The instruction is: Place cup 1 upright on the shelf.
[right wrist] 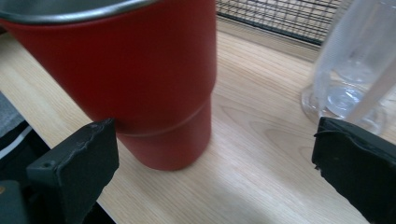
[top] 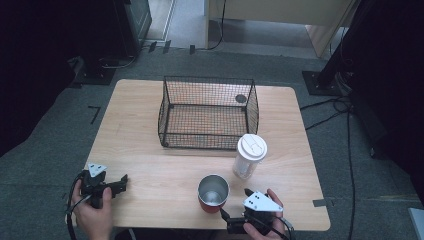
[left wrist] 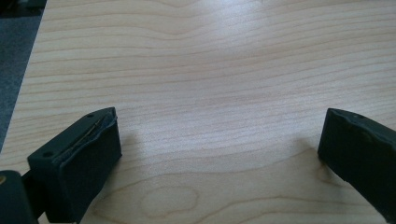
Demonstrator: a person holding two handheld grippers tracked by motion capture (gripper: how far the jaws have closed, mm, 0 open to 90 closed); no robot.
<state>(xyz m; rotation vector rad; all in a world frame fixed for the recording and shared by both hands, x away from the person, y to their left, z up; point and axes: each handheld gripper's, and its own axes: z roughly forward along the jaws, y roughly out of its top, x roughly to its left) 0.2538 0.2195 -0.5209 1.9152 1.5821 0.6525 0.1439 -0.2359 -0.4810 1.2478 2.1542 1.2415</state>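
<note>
High view: a light wooden table (top: 150, 170) sits on grey carpet, with a black wire basket (top: 207, 112) standing upright at about 12 o'clock from the table's centre. At roughly 4 o'clock from the basket, just beside its near right corner, a clear plastic tumbler (top: 249, 156) with a white lid stands upright. At 7 o'clock from the tumbler, near it but apart, stands a red cup (top: 213, 193) with a bare metal inside, its mouth facing up (nothing can be made out within).

The right gripper (top: 233, 203) rests at the table's near edge, at about 4 o'clock from the red cup, held in the person's right hand (top: 264, 226). In the right gripper view its jaws stand wide apart and grip nothing; the cup (right wrist: 140, 79) fills the space just ahead of the left-hand jaw, close to it, though whether they touch cannot be told. The tumbler (right wrist: 355, 65) rises ahead of the other jaw, and the basket (right wrist: 280, 16) runs across behind.

The left gripper (top: 122, 182) lies at the table's near left corner, at 9 o'clock from the cup and well apart from it, held in the left hand (top: 92, 215). In the left gripper view its jaws are likewise spread wide, with bare tabletop (left wrist: 210, 93) between them.
</note>
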